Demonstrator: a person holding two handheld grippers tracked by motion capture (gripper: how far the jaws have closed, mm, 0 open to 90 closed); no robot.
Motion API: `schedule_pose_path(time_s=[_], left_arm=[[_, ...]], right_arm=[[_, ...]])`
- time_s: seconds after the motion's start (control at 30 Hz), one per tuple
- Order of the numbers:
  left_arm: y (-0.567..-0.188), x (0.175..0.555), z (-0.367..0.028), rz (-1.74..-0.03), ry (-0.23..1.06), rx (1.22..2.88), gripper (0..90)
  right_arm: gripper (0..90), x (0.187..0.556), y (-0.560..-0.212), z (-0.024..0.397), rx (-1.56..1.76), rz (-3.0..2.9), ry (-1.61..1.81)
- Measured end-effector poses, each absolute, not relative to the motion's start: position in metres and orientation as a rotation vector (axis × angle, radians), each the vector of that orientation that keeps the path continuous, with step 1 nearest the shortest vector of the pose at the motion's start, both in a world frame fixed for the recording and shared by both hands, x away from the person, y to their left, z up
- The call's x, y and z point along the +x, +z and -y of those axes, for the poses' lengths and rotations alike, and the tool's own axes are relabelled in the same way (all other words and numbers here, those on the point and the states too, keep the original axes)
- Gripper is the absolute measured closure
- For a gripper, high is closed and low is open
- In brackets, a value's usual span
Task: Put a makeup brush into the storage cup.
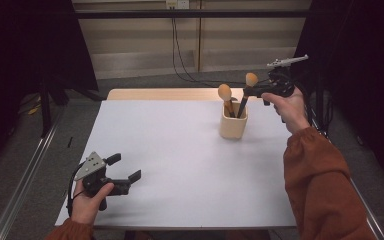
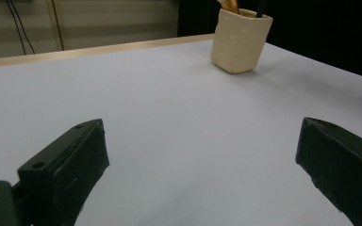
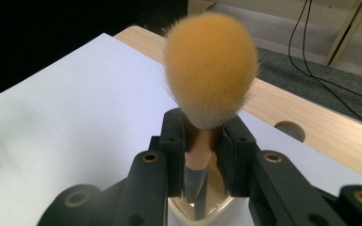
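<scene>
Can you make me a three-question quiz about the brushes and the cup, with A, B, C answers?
1. Where does the cup stand on the table?
A. near the far right corner
B. in the middle
C. beside the left gripper

2. How many brushes have their handles in the cup?
A. one
B. two
C. four

3. What is the right gripper doing?
A. lying open on the table
B. holding the cup
C. gripping a brush just under its bristles

Answers:
1 A, the high view shows the cup far from the left gripper, by the far right corner.
2 B, two orange-tipped brushes rise from it.
3 C, the right gripper view shows its jaws closed on the brush neck.
</scene>
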State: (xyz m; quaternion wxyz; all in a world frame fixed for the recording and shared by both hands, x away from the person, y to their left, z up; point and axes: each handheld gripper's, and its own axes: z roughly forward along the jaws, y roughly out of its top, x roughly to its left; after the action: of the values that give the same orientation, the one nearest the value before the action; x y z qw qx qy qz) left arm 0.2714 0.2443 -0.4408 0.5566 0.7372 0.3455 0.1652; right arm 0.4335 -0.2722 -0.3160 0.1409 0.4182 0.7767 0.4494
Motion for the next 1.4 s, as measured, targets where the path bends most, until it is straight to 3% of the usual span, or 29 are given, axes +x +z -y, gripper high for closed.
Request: schedule_pose_path(time_s=[1.4], left_arm=[[-0.44,0.27,-0.246,-0.817,0.407,1.738,2.7]], right_arm=[[73.3,0.432,-0.378,0.276,1.307,-2.251,1.333]])
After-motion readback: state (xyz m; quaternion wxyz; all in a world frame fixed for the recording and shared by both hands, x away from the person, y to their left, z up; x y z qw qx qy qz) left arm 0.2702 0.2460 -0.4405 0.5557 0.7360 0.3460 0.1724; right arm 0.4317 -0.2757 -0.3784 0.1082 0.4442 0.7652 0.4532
